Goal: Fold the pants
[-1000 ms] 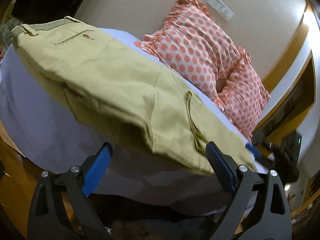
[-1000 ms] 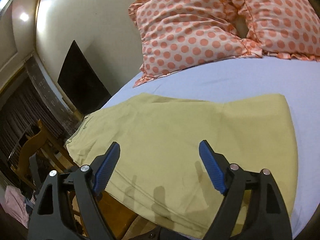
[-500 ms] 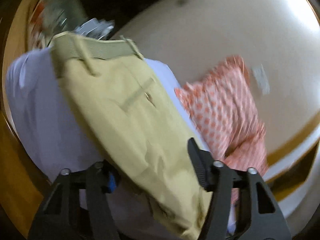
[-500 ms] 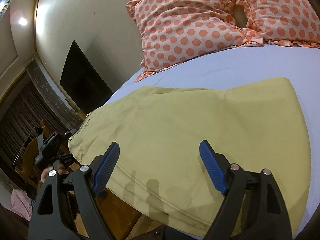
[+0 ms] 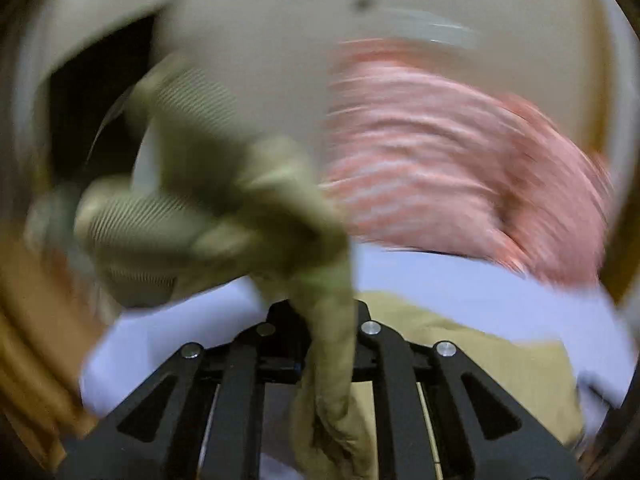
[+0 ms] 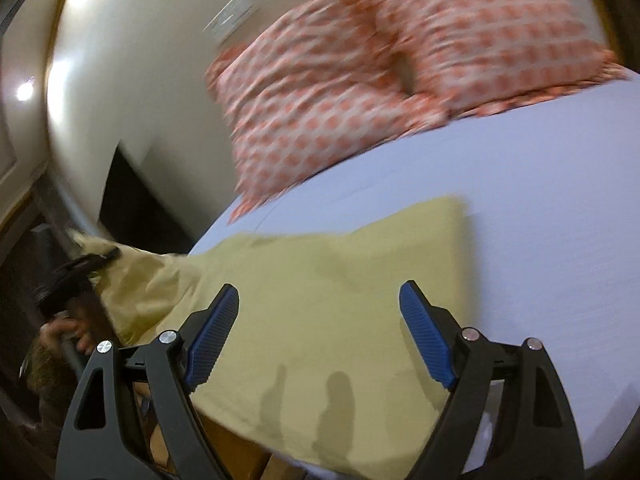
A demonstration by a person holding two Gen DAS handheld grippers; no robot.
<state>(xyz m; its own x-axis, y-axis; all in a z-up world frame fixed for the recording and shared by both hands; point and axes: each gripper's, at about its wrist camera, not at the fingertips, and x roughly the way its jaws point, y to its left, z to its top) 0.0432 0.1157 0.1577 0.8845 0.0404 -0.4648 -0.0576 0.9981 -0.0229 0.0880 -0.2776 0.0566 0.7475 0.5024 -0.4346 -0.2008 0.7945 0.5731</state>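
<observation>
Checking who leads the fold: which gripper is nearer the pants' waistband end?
Left. The left gripper is clamped on the pants at that end; the right gripper hovers open over the far end.

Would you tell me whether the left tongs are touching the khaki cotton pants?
Touching: the left wrist view shows the left tongs closed on a bunched fold of the khaki cotton pants.

Cream wall (image 6: 132, 92), lavender-sheeted bed (image 6: 540, 208), two orange-dotted pillows (image 6: 320, 96), ceiling spotlight (image 6: 24, 92).

My right gripper (image 6: 316, 340): matte black triangular cut-out arms, silver round screws at pivots, ribbed blue pads on fingers (image 6: 427, 348). My left gripper (image 5: 320, 344): same black frame, silver screws. Bare skin on left hand (image 6: 66, 334).
</observation>
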